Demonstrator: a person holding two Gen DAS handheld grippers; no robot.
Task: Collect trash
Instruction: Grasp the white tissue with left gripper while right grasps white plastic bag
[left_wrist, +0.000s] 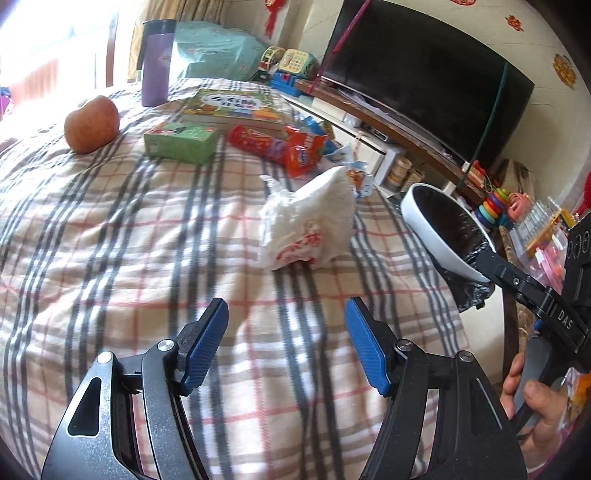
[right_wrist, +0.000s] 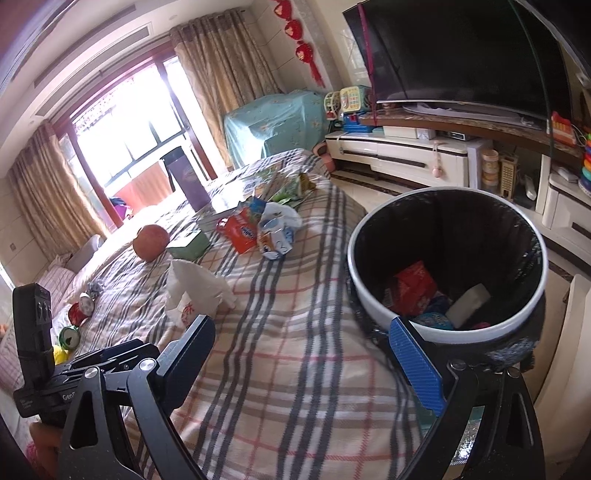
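Observation:
A crumpled white plastic bag (left_wrist: 306, 218) (right_wrist: 195, 288) with red print lies on the checked tablecloth (left_wrist: 110, 258). My left gripper (left_wrist: 286, 302) hovers just short of it, open, with nothing between its blue pads. Farther back lie an orange snack packet (left_wrist: 304, 151) (right_wrist: 240, 229), a red wrapper (left_wrist: 255, 142) and a blue-white wrapper (right_wrist: 275, 236). A white bin with a black liner (right_wrist: 443, 258) (left_wrist: 443, 229) sits at the table's right edge and holds a red packet (right_wrist: 413, 288) and other scraps. My right gripper (right_wrist: 301, 323) is open, with its right fingertip against the bin's near rim.
An apple (left_wrist: 91, 123), a green box (left_wrist: 181, 142), a picture book (left_wrist: 236, 107) and a purple tumbler (left_wrist: 157, 62) stand toward the back of the table. A TV (left_wrist: 424, 74) on a low cabinet is beyond the right edge. A hand (left_wrist: 535, 406) holds the right gripper.

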